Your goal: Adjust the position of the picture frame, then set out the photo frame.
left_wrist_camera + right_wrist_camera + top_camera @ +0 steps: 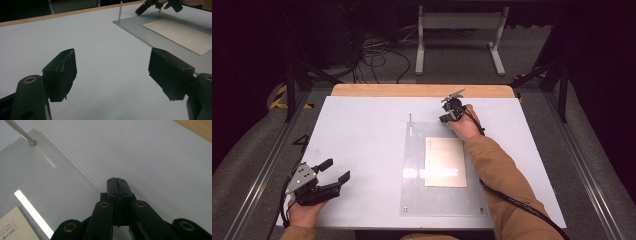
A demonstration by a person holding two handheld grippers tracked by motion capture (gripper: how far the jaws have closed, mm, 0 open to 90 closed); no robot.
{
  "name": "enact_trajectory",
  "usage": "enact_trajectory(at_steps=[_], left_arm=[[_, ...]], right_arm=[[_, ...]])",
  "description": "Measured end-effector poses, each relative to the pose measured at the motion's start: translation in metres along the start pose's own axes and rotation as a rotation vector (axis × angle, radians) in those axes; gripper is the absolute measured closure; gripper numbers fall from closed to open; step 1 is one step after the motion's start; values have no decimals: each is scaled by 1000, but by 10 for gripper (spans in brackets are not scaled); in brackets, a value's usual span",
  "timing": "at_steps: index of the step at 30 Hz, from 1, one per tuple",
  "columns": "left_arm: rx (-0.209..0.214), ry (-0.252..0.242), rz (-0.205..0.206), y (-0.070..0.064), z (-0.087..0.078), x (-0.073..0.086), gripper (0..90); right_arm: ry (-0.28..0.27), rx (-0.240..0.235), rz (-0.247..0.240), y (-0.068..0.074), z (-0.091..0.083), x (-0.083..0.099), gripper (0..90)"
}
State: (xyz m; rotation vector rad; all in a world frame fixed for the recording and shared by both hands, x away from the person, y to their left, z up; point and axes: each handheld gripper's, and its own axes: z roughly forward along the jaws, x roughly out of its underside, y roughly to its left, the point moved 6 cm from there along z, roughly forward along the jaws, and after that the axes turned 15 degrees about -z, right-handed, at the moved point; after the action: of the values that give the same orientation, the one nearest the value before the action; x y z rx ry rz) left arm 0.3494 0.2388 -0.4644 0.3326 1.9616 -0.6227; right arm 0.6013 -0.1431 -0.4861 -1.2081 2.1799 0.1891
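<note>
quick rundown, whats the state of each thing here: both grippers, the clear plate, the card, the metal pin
left gripper: open, jaws wide apart, holding nothing, at the table's near left
right gripper: jaws shut, at the plate's far right corner; whether it pinches anything, cannot tell
clear plate: lying flat on the table
card: lying flat on the plate
metal pin: standing upright at the plate's far left corner

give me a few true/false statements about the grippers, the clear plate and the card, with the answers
1. The left gripper has its jaws wide apart. True.
2. The right gripper has its jaws spread open. False: they are pressed together.
3. A pale card lies on the clear acrylic plate. True.
4. The left gripper holds the card. False: nothing sits between its jaws, and the card lies apart from it.
5. A thin metal pin stands upright at the plate's far left corner. True.
</note>
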Motion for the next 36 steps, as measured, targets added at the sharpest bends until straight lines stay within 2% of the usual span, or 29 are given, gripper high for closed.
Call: enact_trajectory(at_steps=[5, 9, 13, 16, 21, 25, 26, 28, 29, 31, 34, 36], left_arm=[[9, 4, 2, -1, 3, -1, 229], [19, 5, 1, -3, 6, -2, 229], [24, 6, 1, -2, 7, -2, 229], [30, 2, -5, -3, 10, -4, 229], [37, 17, 16, -5, 16, -5, 229], [43, 16, 17, -6, 18, -6, 229], [48, 14, 11, -7, 18, -6, 229], [48, 13, 11, -7, 18, -6, 229], [48, 13, 10, -7, 18, -6, 229], [48, 19, 4, -7, 20, -6, 229], [49, 24, 20, -9, 22, -6, 229], [48, 27, 26, -10, 22, -6, 229]], right_arm=[[-9, -29, -25, 8, 1, -3, 900], [7, -19, -61, 13, 0, -4, 900], [-6, -42, -34, 15, -2, -1, 900], [-8, -44, -33, 17, -3, 0, 900], [-4, -60, -12, 20, -6, 2, 900], [24, -17, -9, 18, -11, 6, 898], [24, -5, -21, 17, -13, 7, 855], [-53, 1, -37, 18, -21, 8, 727], [-108, 2, -70, 19, -29, 7, 715], [-152, -3, -99, 23, -42, 9, 701], [-205, -26, -117, 27, -61, 14, 642], [-228, -38, -121, 28, -71, 17, 652]])
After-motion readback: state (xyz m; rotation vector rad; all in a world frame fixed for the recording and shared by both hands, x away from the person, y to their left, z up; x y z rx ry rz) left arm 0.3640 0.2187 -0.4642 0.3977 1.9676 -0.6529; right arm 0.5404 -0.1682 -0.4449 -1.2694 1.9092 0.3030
